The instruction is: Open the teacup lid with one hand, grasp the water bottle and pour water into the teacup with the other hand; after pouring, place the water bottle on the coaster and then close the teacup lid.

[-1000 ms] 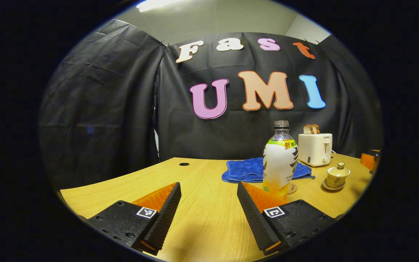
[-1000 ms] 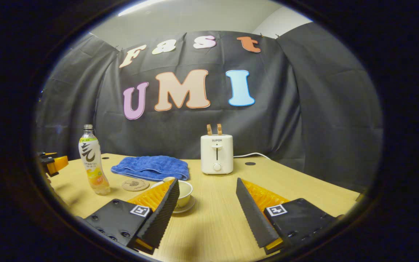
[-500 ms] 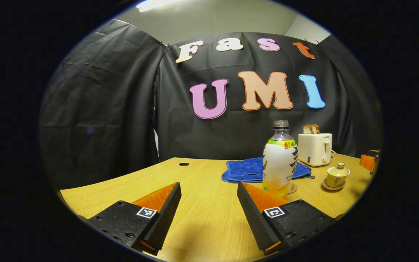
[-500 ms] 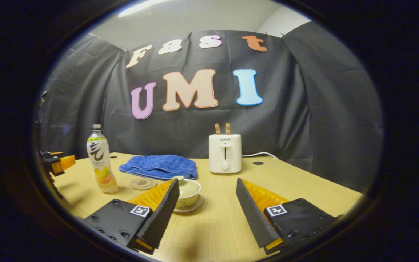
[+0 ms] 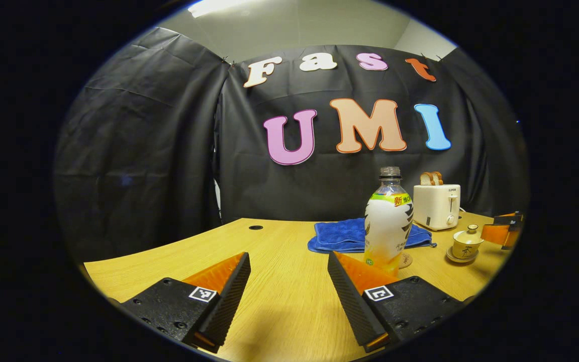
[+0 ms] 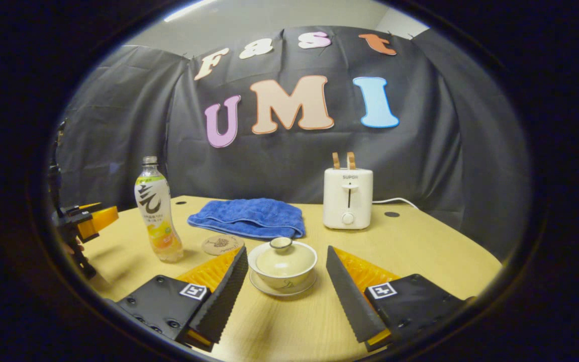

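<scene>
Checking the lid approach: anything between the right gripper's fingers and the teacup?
Nothing. In the right gripper view, the right gripper is open, and the lidded teacup sits framed between its fingers, with bare table around it.

R gripper (image 6: pixel 285 281) gaped w/ lidded cup (image 6: pixel 282 263) between fingers, untouched. Bottle (image 6: pixel 158 210) stood clear at left; coaster (image 6: pixel 222 245), towel (image 6: pixel 249 217), toaster (image 6: pixel 347 197) crowded behind.

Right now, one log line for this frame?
stage: approach | right tongs: open, flanking lidded teacup, no contact | left tongs: open, short of water bottle | lid: on | coaster: bare
</scene>
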Demonstrator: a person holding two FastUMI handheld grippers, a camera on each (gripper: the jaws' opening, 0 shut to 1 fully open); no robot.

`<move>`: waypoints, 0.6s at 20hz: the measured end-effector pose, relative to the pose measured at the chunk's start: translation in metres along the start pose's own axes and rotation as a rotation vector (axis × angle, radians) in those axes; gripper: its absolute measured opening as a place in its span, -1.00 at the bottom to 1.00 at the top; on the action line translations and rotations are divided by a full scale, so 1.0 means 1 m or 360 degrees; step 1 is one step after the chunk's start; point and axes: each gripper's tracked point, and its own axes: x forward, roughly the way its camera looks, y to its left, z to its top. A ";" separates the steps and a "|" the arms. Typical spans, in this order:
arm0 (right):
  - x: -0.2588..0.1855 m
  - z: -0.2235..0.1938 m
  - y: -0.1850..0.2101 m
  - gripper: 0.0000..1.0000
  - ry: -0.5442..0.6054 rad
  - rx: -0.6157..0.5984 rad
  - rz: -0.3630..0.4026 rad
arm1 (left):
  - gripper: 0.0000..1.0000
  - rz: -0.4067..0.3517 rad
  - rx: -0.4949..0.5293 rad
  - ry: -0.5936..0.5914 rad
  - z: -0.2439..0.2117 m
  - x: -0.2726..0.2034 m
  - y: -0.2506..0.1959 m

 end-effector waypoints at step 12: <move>0.049 0.000 0.011 0.75 0.0081 -0.0092 -0.0031 | 0.81 -0.0005 -0.0002 -0.0002 0.000 0.000 0.000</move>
